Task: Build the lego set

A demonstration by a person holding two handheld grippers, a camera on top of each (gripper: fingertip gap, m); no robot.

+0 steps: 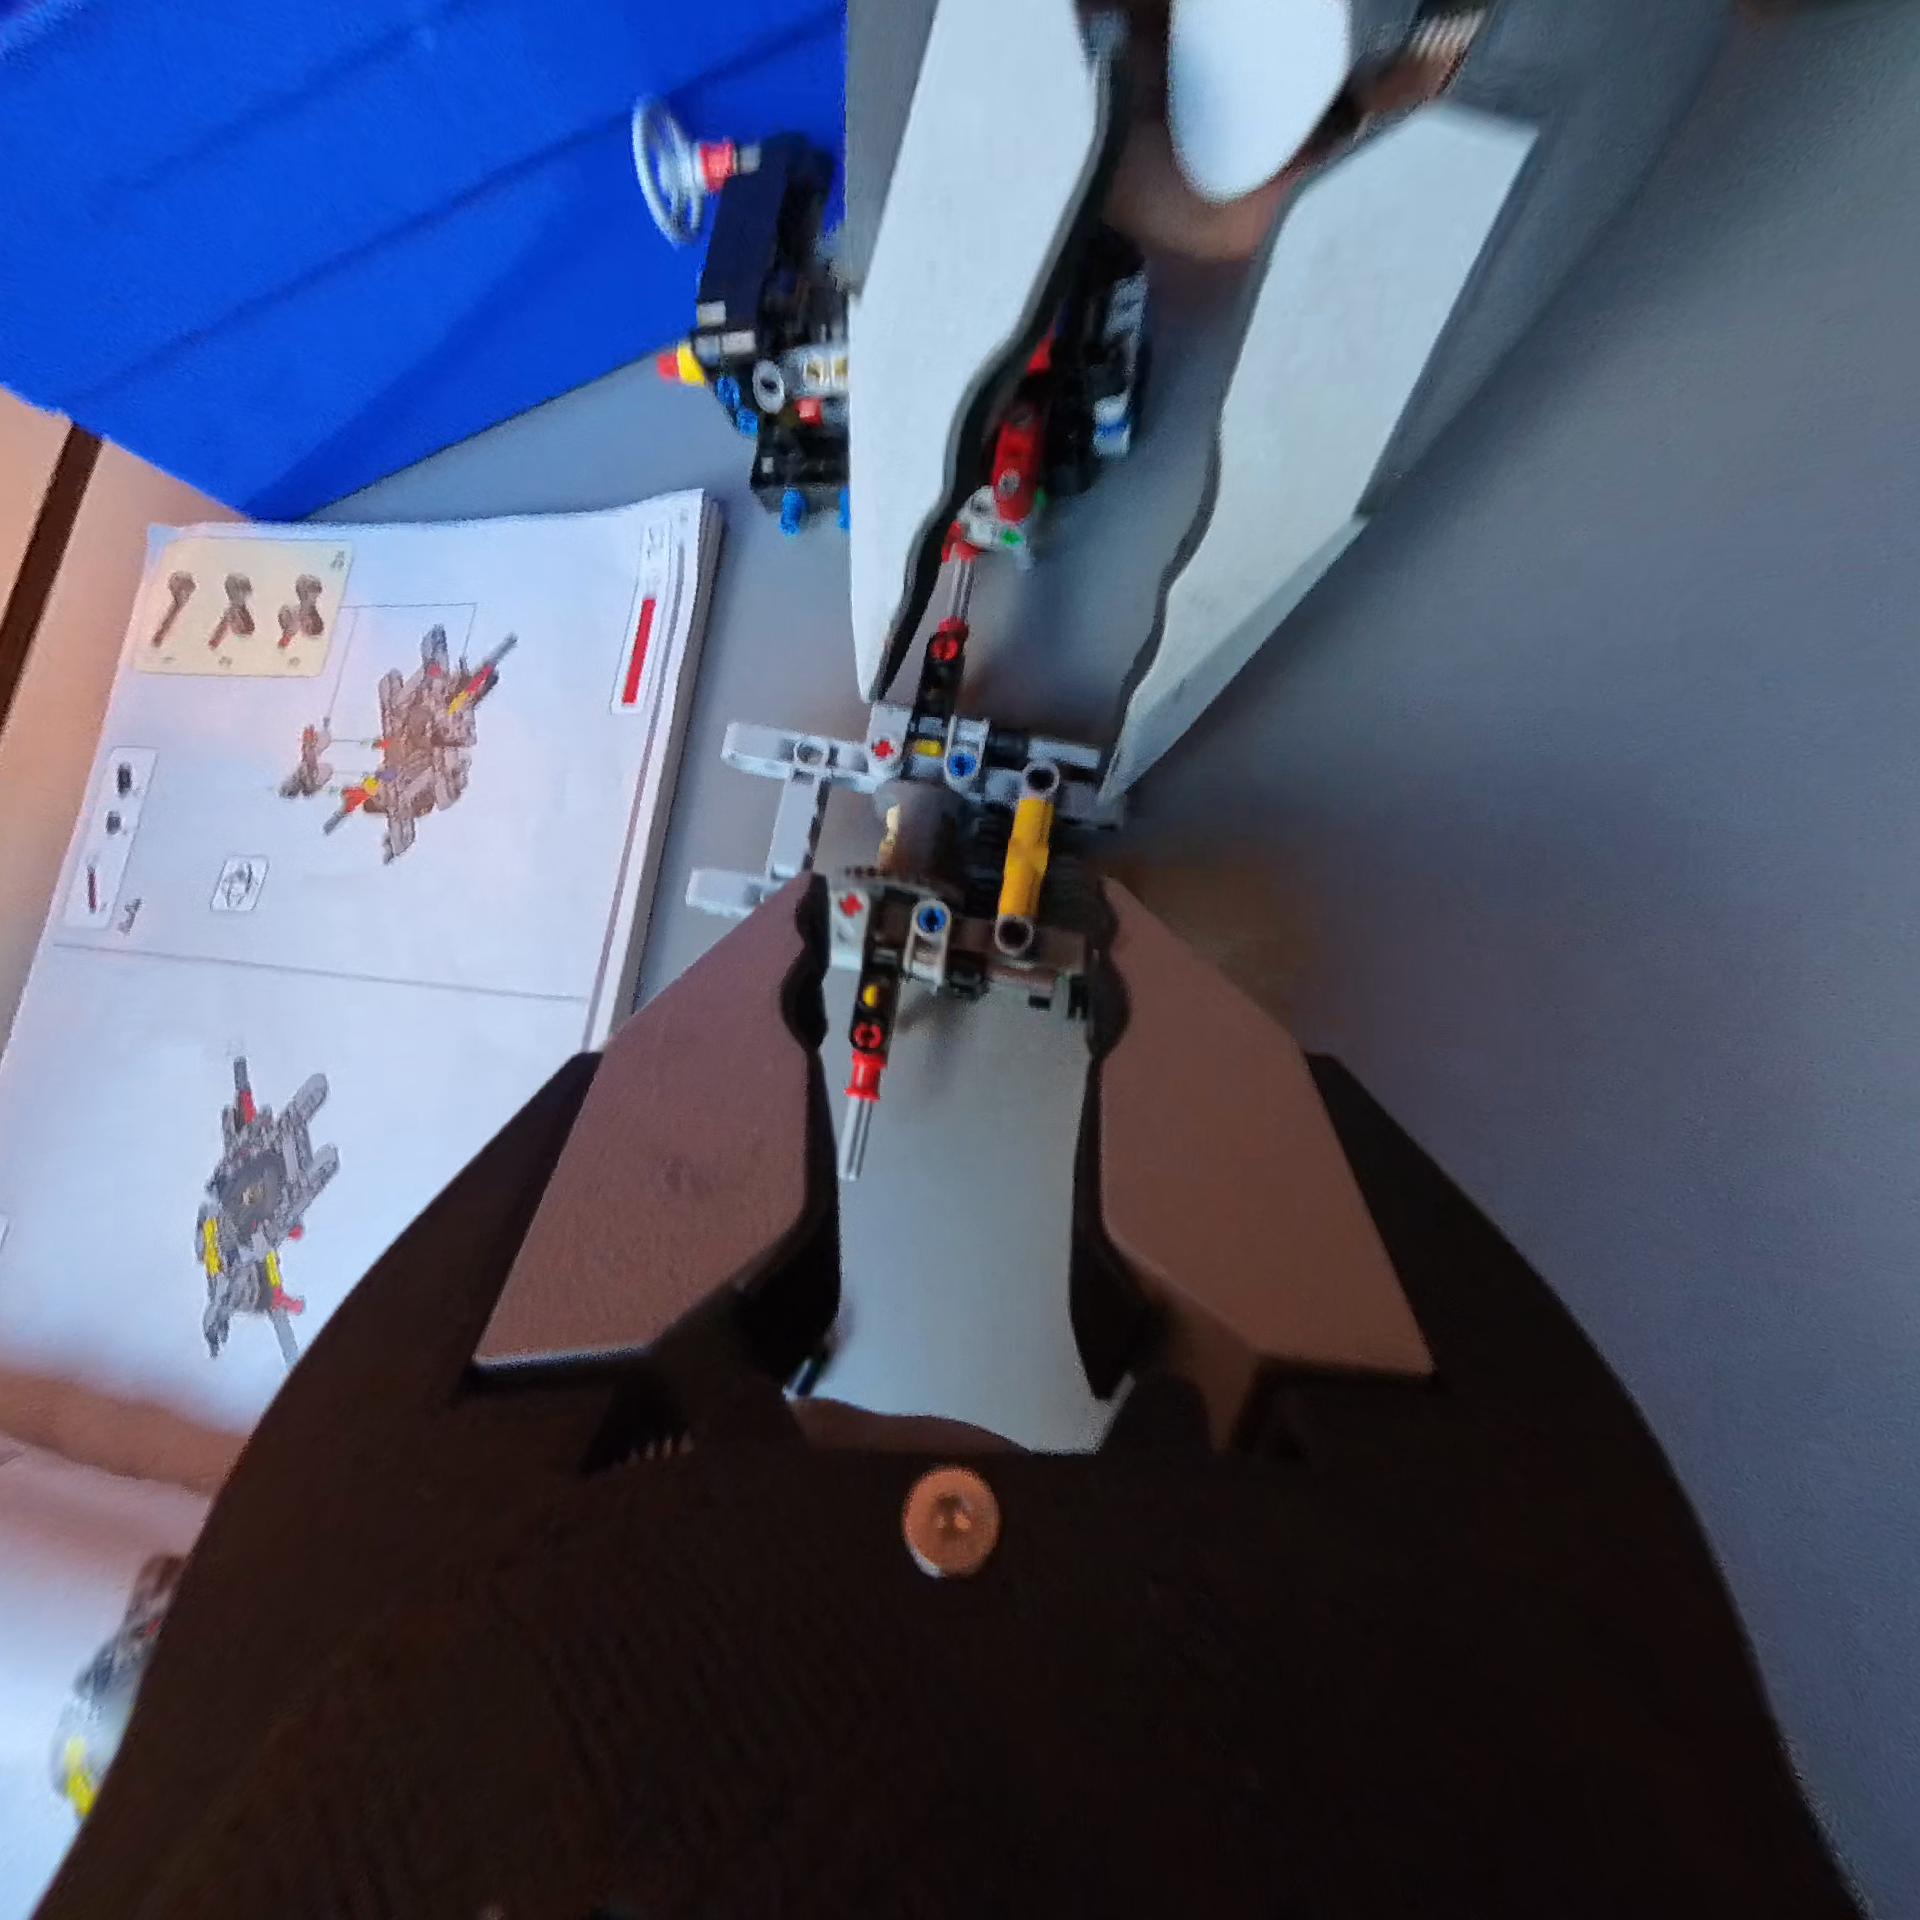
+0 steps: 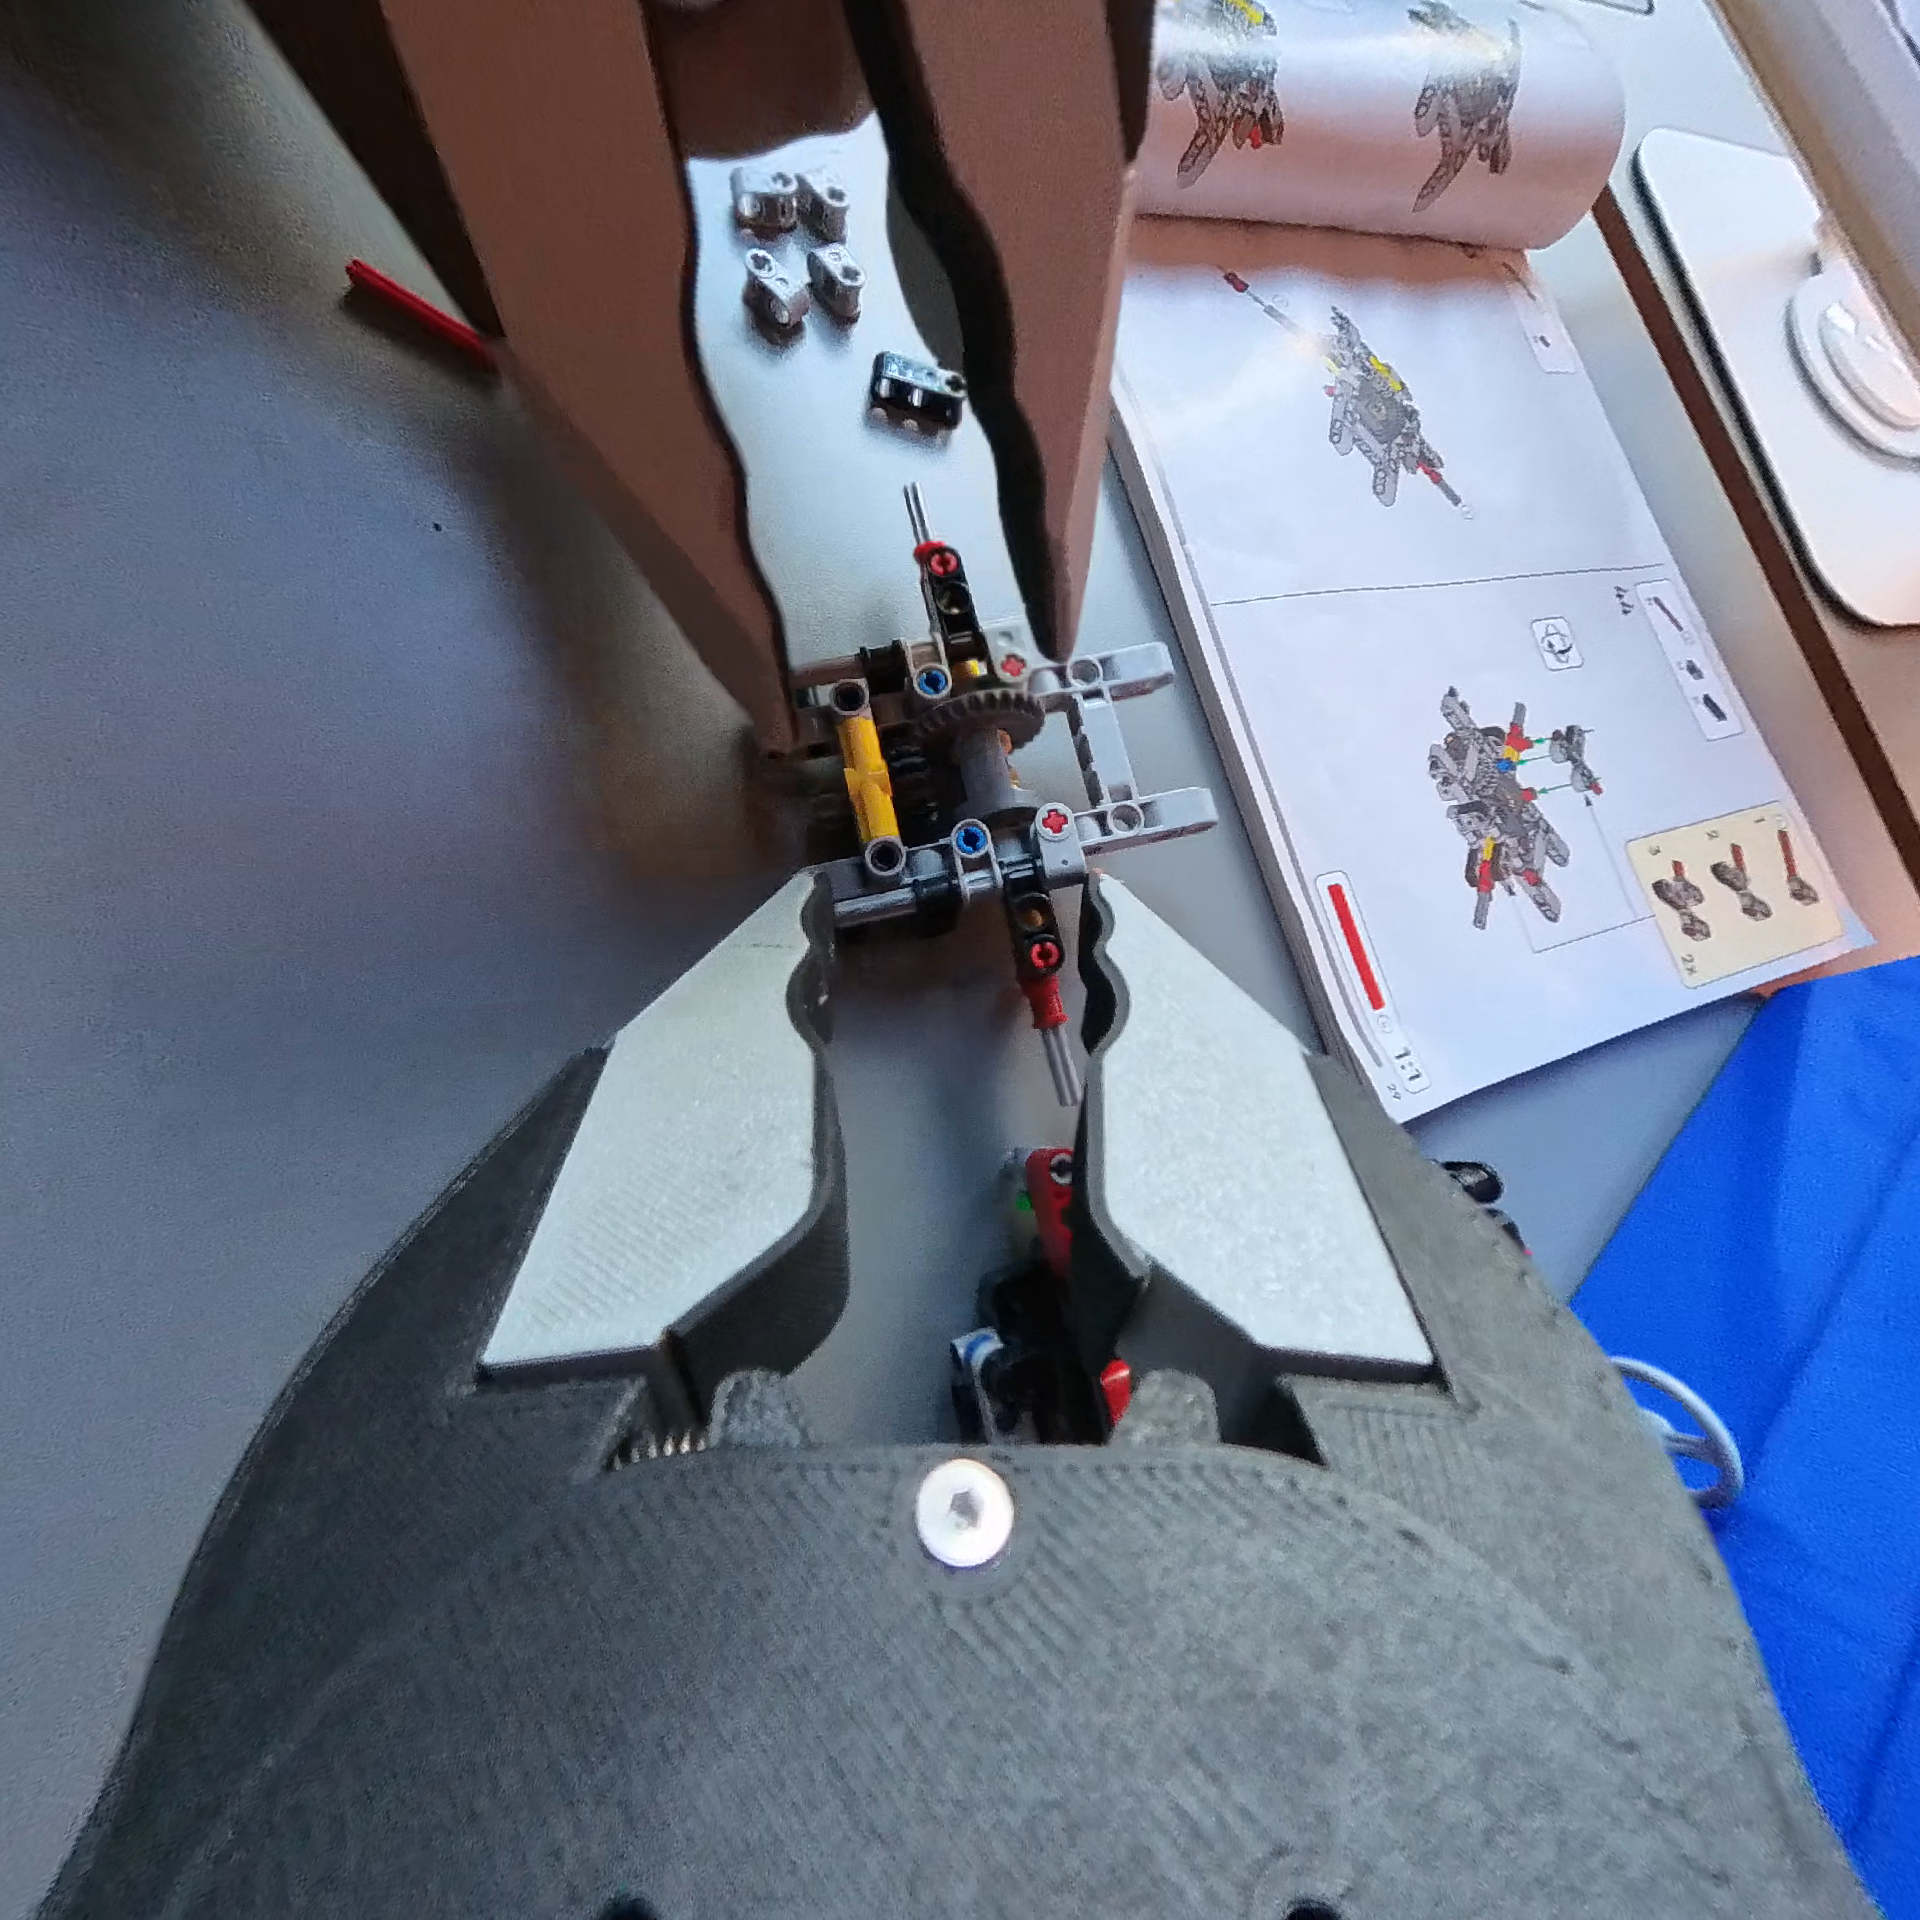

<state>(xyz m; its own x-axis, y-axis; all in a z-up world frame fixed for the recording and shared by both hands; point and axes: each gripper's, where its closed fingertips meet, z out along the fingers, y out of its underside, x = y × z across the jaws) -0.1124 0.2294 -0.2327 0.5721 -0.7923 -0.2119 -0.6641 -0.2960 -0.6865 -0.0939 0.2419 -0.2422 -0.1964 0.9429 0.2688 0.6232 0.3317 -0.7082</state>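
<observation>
A small building-brick assembly of grey beams, a yellow connector, gears and red-tipped axles lies between both grippers over the grey table. My left gripper, with brown fingers, is closed on its near end, the pads against both sides. My right gripper, with pale grey fingers, faces it and is closed on the opposite beam of the same assembly. The right gripper also shows in the left wrist view. The left gripper also shows in the right wrist view.
An open instruction booklet lies beside the assembly. A blue bin stands behind a black brick model. Loose grey connectors, a black piece and a red axle lie on the table. The tips of both grippers are at nearly the same place.
</observation>
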